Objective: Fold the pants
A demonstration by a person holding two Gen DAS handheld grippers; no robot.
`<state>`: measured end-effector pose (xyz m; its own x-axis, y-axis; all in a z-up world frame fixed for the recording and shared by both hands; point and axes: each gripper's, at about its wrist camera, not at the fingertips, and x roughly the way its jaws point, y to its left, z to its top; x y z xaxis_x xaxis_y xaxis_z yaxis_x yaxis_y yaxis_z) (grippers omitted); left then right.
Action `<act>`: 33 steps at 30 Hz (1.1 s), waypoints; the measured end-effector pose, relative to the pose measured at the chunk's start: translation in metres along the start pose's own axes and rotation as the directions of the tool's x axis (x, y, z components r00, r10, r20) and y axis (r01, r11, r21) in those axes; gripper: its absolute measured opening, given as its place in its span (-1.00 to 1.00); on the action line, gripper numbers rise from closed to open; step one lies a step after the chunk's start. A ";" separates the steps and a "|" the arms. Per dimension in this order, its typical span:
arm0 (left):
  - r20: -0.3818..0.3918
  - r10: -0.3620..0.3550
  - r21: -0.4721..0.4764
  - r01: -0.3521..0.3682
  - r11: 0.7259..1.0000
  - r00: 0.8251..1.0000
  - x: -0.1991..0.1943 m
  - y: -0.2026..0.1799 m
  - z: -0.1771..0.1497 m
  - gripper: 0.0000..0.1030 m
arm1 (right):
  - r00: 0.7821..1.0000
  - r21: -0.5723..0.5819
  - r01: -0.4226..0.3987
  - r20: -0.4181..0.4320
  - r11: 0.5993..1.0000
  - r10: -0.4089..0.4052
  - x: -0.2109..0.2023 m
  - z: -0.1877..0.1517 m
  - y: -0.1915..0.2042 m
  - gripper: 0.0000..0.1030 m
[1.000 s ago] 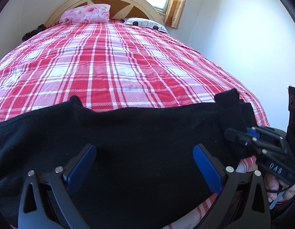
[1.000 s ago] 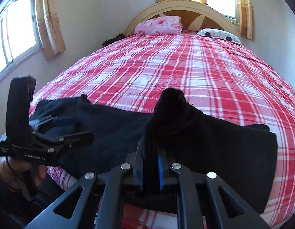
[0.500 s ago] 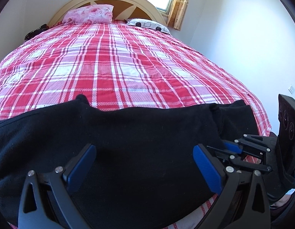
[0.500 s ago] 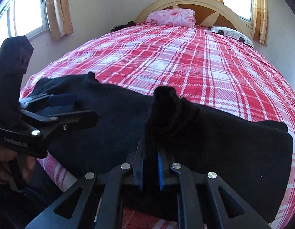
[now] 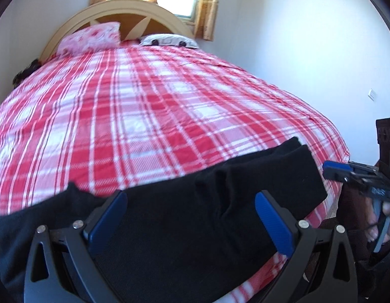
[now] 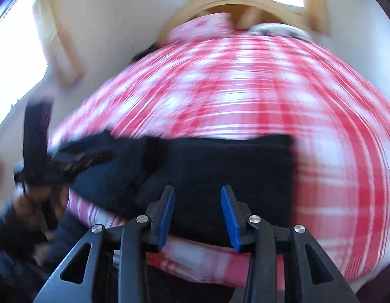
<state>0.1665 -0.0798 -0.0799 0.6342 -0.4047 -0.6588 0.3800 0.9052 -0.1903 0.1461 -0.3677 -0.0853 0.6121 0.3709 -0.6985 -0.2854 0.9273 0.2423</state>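
Left gripper (image 5: 187, 217) wide open, holds nothing; black pants (image 5: 220, 202) lie flat directly under it, on bed (image 5: 144, 116). Your right gripper (image 6: 197, 212) half open, empty, just before pants edge — free for next fold, I judge.

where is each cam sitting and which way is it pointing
Left wrist: sits behind the open left gripper, over the black pants, facing the headboard; the right gripper shows.
Right wrist: blurred, sits behind the open right gripper, facing the headboard; the left gripper shows.
Shared: pants, plaid bed.
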 end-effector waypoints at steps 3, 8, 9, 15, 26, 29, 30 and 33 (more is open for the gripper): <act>0.000 0.012 0.058 -0.012 0.998 1.000 0.014 -0.018 0.010 1.00 | 0.988 0.079 0.143 0.046 0.987 -0.147 -0.009 0.001 -0.042 -0.23; -0.094 0.035 0.096 -0.026 0.995 0.995 0.048 -0.038 0.003 0.98 | 0.999 0.173 0.043 0.021 0.984 -0.048 0.010 0.001 -0.071 -0.23; -0.101 0.037 0.095 -0.028 0.995 0.994 0.050 -0.038 0.000 0.96 | 1.000 0.163 0.021 -0.006 0.986 -0.020 0.017 -0.002 -0.069 -0.23; -0.172 0.021 0.085 -0.007 0.996 0.985 0.066 -0.035 -0.013 0.48 | 0.992 -0.025 0.083 -0.092 0.996 -0.085 0.028 -0.028 -0.048 -0.23; -0.148 -0.022 0.091 0.035 0.995 0.989 0.055 -0.045 -0.019 0.05 | 0.999 0.147 -0.030 0.045 0.989 0.024 0.004 0.023 -0.093 -0.31; -0.147 -0.016 0.101 0.031 0.994 0.989 0.056 -0.047 -0.021 0.05 | 0.996 0.152 -0.094 0.002 0.984 0.095 0.020 0.035 -0.093 -0.48; -0.147 -0.015 0.106 0.031 0.994 0.989 0.056 -0.048 -0.022 0.05 | 0.994 0.154 -0.098 -0.025 0.983 0.103 0.025 0.036 -0.093 -0.66; -0.140 -0.012 0.113 0.028 0.993 0.990 0.057 -0.048 -0.025 0.05 | 0.987 0.165 -0.134 -0.062 0.977 0.146 0.032 0.033 -0.094 -0.84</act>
<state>0.1677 -0.1429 -0.1260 0.5294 -0.3934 -0.7517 0.4709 0.8732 -0.1253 0.2170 -0.4414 -0.1076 0.5167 0.4980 -0.6964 -0.2392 0.8650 0.4411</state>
